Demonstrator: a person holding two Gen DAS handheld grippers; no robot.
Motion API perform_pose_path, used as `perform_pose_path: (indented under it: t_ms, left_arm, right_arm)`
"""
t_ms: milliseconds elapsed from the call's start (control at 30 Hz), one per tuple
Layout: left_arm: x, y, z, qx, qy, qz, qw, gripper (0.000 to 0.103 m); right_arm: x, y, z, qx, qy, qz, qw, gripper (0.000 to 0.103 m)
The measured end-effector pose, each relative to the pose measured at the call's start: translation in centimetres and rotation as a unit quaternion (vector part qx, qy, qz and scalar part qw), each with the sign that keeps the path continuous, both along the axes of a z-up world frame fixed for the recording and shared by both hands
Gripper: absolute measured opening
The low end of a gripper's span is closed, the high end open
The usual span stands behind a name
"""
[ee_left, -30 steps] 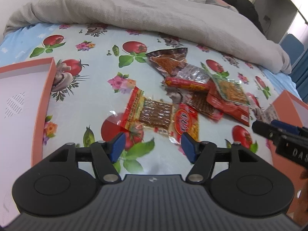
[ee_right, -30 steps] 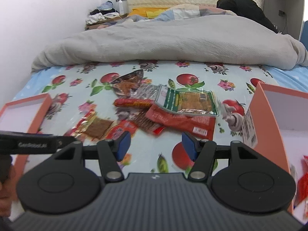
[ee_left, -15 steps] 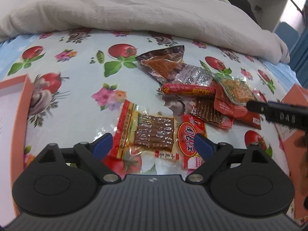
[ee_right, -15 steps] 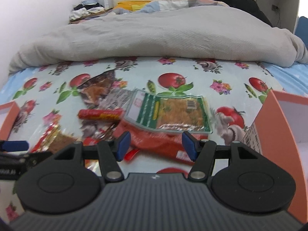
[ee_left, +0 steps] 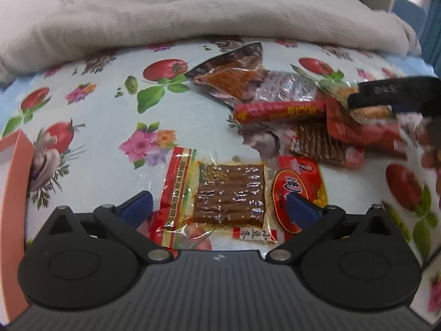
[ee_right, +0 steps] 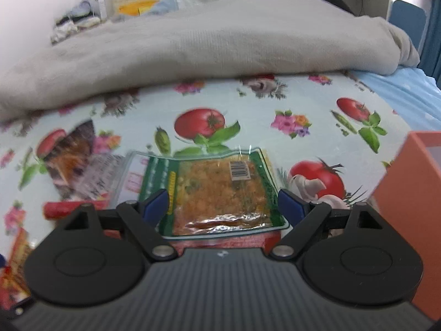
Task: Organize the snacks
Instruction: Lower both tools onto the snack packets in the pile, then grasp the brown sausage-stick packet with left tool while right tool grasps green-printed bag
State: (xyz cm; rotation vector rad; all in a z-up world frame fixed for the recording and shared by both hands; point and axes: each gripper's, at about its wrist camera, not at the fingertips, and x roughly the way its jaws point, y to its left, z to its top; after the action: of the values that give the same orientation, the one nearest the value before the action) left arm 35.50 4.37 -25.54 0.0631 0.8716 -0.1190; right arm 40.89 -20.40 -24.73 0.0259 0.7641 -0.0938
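Note:
A pile of snack packets lies on a tomato-print cloth (ee_left: 110, 138). My left gripper (ee_left: 219, 208) hangs low over a clear packet of brown strips with a red edge (ee_left: 230, 193); its jaws are opening wide, the packet lies between them, and the pads do not touch it. My right gripper (ee_right: 223, 202) hovers over a green-edged packet of orange crumbs (ee_right: 217, 184), jaws opening, pads clear of it. That same gripper (ee_left: 397, 93) shows in the left wrist view over the pile. A red sausage stick (ee_left: 278, 110) and a brown foil packet (ee_left: 234, 74) lie behind.
An orange box (ee_left: 16, 182) stands at the left edge and another orange box (ee_right: 410, 193) at the right. A grey blanket (ee_right: 220, 41) is heaped across the bed behind the cloth. A blue chair (ee_right: 408, 19) stands at the far right.
Both grippers came forward and down toward the snacks and opened wider. The brown-strip packet now sits between the left jaws, and the green-edged packet between the right jaws.

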Motion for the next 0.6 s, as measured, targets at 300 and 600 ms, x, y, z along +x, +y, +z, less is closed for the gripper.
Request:
perform_pose_path:
  t_ms: [300, 600]
  left_arm:
    - [-0.4, -0.8, -0.3, -0.003, -0.002, -0.009, 1.0000, 0.103]
    - [-0.5, -1.0, -0.1, -0.001, -0.001, -0.009, 1.0000, 0.099]
  right_arm:
    - [1.7, -0.9, -1.4, 0.021, 0.034, 0.003, 0.999, 0.096]
    - [1.2, 0.0, -0.5, 0.012, 0.032, 0.019, 0.999, 0.064]
